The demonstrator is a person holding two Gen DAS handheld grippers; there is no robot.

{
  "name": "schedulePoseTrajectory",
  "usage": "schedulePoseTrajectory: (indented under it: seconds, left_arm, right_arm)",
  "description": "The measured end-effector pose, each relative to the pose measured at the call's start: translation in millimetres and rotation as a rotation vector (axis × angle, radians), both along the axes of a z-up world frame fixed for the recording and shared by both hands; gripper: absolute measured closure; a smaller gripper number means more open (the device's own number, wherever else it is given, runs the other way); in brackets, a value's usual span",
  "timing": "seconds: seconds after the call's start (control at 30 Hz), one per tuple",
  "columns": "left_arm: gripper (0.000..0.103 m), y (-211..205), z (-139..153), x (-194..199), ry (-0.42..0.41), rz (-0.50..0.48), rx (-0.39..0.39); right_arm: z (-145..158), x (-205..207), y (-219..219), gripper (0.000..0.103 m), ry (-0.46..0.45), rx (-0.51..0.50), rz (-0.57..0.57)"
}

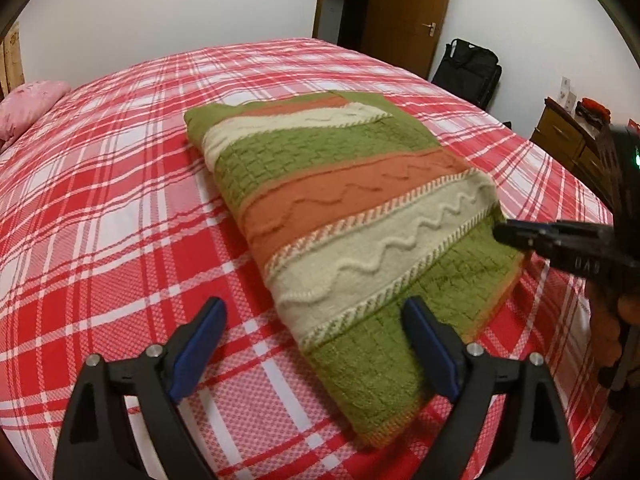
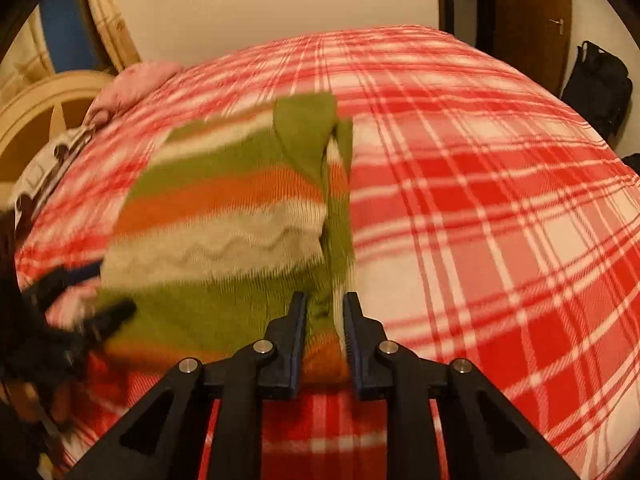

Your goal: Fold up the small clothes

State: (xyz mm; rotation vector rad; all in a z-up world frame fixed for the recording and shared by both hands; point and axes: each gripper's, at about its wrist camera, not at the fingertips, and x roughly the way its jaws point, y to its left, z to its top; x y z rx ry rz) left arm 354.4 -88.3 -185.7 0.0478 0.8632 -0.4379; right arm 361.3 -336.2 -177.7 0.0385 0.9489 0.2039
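Sweater (image 1: 352, 216): we see it lying folded into a long striped strip on the bed (image 1: 100, 184), ahead of both tools, so the next fold can run along its length.
Left hand-held gripper (image 1: 316, 344): jaws spread wide, empty; the sweater's near end lies between and just beyond its fingers, apparently lined up for a grab.
Right hand-held gripper (image 2: 325, 320): jaws narrow, closing around the sweater's near right edge; blur keeps us from telling whether the pads already pinch it.
Our judgement: both near corners are wanted to lift the end over.
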Motion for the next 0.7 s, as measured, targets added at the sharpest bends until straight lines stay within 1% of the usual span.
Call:
schedulePoseTrajectory:
  seconds: [0.07, 0.2, 0.37, 0.5, 0.53, 0.57, 0.6, 0.63, 0.67, 0.7]
  left_arm:
    - [0.011, -0.5, 0.6, -1.9, 0.002, 0.001, 0.007]
    - [0.011, -0.5, 1.4, -3.5, 0.008, -0.002, 0.012]
    - [0.010, 1.0, 0.3, -4.3, 0.020, -0.007, 0.008]
    - [0.010, 1.1, 3.6, -5.9, 0.019, -0.012, 0.017]
    - [0.010, 1.3, 5.6, -7.0, 0.014, -0.014, 0.022]
    - [0.010, 1.5, 7.4, -8.1, 0.007, -0.014, 0.025]
    - [0.010, 1.6, 9.2, -9.1, -0.002, -0.016, 0.029]
    - [0.010, 1.9, 10.6, -10.1, -0.013, -0.017, 0.039]
    - [0.010, 2.4, 11.8, -10.6, -0.023, -0.016, 0.049]
    - [0.010, 3.4, 13.0, -11.1, -0.033, -0.014, 0.053]
  right_arm:
    - [-1.0, -0.9, -0.8, 0.085, 0.006, 0.006, -0.011]
    - [-3.9, -9.1, 8.2, 0.085, -0.006, -0.075, -0.006]
    - [-7.9, -14.9, 6.8, 0.085, -0.022, -0.092, -0.004]
    - [-6.4, -13.6, 7.7, 0.085, -0.009, -0.108, 0.007]
    - [-6.0, -13.5, 6.2, 0.083, -0.008, -0.103, 0.006]
    - [-4.6, -14.1, 5.1, 0.074, -0.009, -0.105, 0.004]
    - [0.0, -14.5, 3.0, 0.070, -0.016, -0.114, -0.001]
    - [5.8, -14.7, 0.3, 0.068, -0.021, -0.104, -0.002]
    - [17.8, -16.1, -4.2, 0.068, -0.047, -0.085, -0.024]
    - [30.7, -18.5, -6.0, 0.068, -0.095, -0.080, -0.045]
